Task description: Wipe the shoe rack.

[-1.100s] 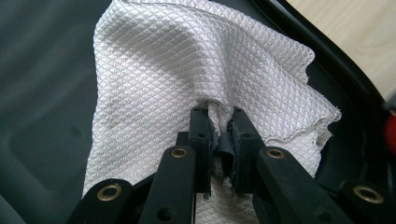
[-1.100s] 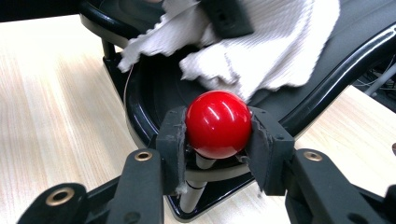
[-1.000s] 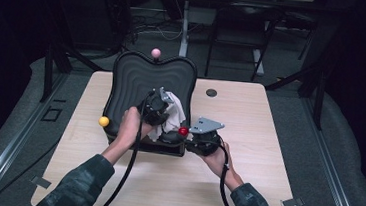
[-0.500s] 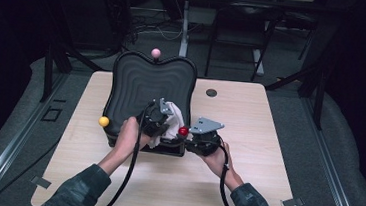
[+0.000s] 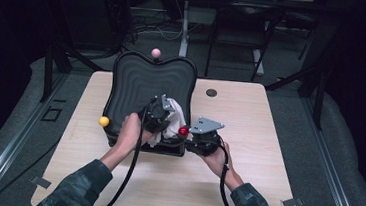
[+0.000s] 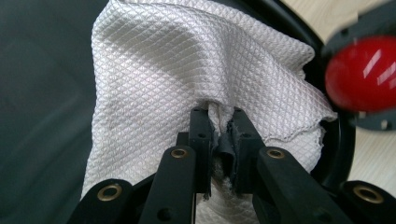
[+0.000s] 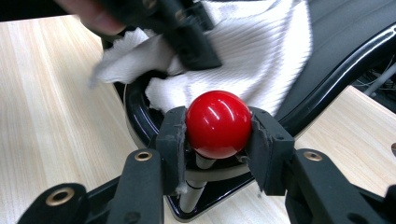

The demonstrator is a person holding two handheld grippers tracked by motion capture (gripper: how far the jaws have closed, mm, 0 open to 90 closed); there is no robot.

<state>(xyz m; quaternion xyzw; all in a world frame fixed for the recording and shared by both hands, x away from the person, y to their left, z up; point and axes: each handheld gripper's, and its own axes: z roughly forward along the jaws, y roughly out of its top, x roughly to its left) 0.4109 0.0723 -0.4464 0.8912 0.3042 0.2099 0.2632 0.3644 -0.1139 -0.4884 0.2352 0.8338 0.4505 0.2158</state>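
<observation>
My right gripper (image 7: pixel 218 128) is clamping the red knob (image 7: pixel 218 123) at the tray's (image 5: pixel 137 81) near corner. Just beyond the knob, my left gripper (image 6: pixel 220 135) is pinching the white cloth (image 6: pixel 187 74), which is lying inside the tray.

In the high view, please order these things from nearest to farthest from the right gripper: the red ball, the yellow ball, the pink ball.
Measured from the right gripper:
1. Red ball: between its jaws, at the black tray's near right corner.
2. Yellow ball: across the tray, at its near left corner.
3. Pink ball: at the tray's far edge, farthest.
</observation>
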